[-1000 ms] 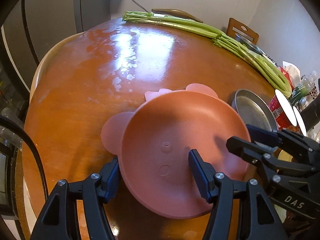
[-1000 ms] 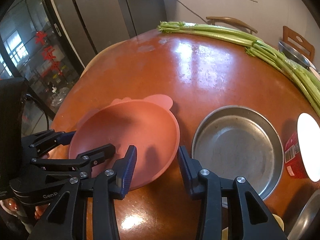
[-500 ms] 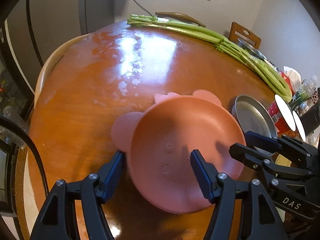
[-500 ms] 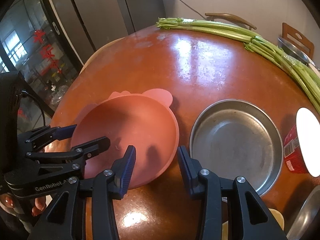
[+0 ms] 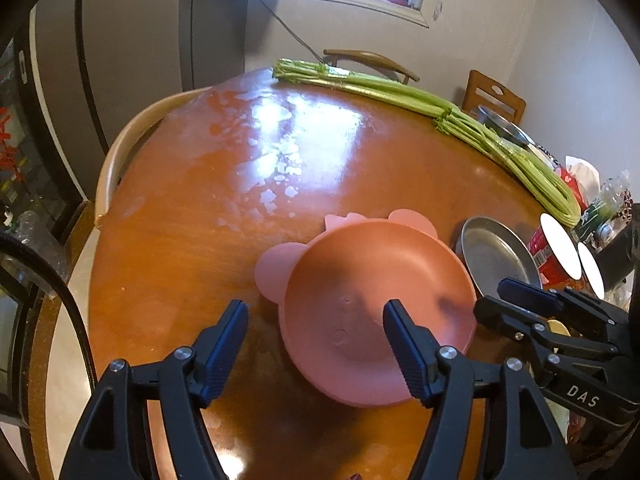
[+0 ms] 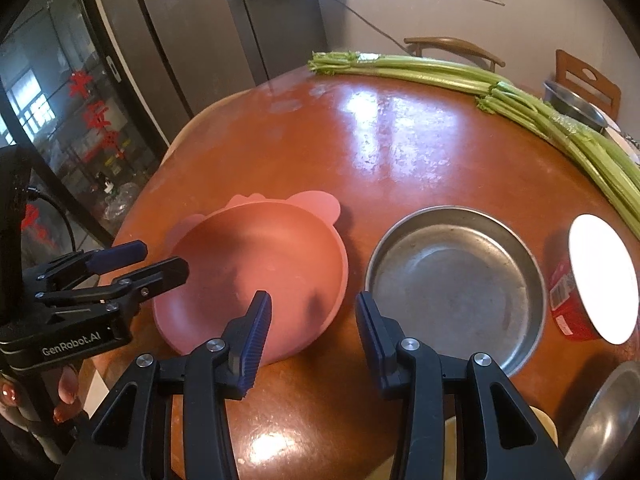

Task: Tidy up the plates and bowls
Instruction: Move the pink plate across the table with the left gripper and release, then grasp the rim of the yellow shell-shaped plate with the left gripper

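Observation:
A pink bear-shaped plate with ears (image 5: 372, 300) lies on the round wooden table (image 5: 240, 200); it also shows in the right wrist view (image 6: 260, 272). A round metal plate (image 6: 456, 284) lies just right of it, apart from it, and shows in the left wrist view (image 5: 496, 256). My left gripper (image 5: 316, 344) is open and empty, held above the pink plate's near left edge. My right gripper (image 6: 312, 332) is open and empty, above the gap between the two plates.
Long celery stalks (image 6: 500, 92) lie along the table's far and right side. A red cup with a white lid (image 6: 592, 280) stands right of the metal plate. A metal bowl rim (image 6: 612, 416) shows at the lower right. Chairs (image 6: 452, 46) stand behind the table.
Both grippers have pulled back and risen, so the plates look smaller and farther. The left gripper no longer straddles the pink plate's rim. The plates have not moved.

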Demonstrator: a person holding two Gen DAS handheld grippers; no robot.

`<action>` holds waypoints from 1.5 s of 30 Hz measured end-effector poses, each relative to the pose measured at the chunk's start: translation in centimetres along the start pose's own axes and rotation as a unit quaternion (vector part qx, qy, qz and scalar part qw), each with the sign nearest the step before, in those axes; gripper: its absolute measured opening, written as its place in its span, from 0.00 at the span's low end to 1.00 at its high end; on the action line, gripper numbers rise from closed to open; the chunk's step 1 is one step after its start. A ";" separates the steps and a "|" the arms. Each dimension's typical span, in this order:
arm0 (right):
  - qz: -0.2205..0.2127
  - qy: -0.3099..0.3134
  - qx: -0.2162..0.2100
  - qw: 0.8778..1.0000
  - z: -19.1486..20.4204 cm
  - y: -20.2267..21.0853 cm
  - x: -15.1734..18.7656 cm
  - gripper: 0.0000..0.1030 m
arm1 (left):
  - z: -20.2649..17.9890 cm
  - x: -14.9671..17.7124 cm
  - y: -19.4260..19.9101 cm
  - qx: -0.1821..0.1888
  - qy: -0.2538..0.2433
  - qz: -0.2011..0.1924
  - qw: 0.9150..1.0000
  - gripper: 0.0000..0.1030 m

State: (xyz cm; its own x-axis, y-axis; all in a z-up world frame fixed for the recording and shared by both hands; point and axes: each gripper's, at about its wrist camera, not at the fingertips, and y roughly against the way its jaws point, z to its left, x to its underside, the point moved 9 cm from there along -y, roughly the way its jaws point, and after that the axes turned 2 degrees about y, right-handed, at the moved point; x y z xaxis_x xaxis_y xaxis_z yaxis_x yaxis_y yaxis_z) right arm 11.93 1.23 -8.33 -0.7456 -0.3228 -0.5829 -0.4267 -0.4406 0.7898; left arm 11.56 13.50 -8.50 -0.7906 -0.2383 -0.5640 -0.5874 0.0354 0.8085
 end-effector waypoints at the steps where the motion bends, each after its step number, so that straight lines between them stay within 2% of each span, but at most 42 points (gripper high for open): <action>1: -0.004 -0.001 0.001 1.000 -0.1 0.4 0.0 0.44 | -0.2 0.0 0.2 -0.001 -0.001 -0.003 1.000 0.68; 14: -0.047 -0.009 0.008 0.999 -1.6 5.7 1.3 0.45 | -6.1 2.3 2.7 0.040 -0.040 -0.003 0.998 0.69; 26: -0.066 -0.026 0.041 0.997 -4.9 11.8 6.8 0.45 | -13.9 7.0 3.6 0.088 -0.100 0.025 0.991 0.69; 35: -0.045 -0.050 0.059 0.996 -7.7 14.2 12.9 0.45 | -16.8 10.0 3.0 0.102 -0.120 0.051 0.986 0.69; 40: -0.021 -0.069 0.069 0.995 -9.5 13.8 15.4 0.45 | -17.8 11.1 2.1 0.108 -0.122 0.072 0.984 0.69; 45: -0.010 -0.076 0.070 0.995 -10.2 13.0 16.4 0.45 | -18.1 11.5 1.0 0.106 -0.116 0.084 0.984 0.69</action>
State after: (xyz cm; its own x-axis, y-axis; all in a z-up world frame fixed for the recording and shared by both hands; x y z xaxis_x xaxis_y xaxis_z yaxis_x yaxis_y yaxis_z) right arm -0.65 -18.30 -9.61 -0.8001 -0.1805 -0.5721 -0.5015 -0.3222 0.8029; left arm 5.00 -6.75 -11.10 -0.8835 0.0148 -0.4682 -0.4484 0.2625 0.8544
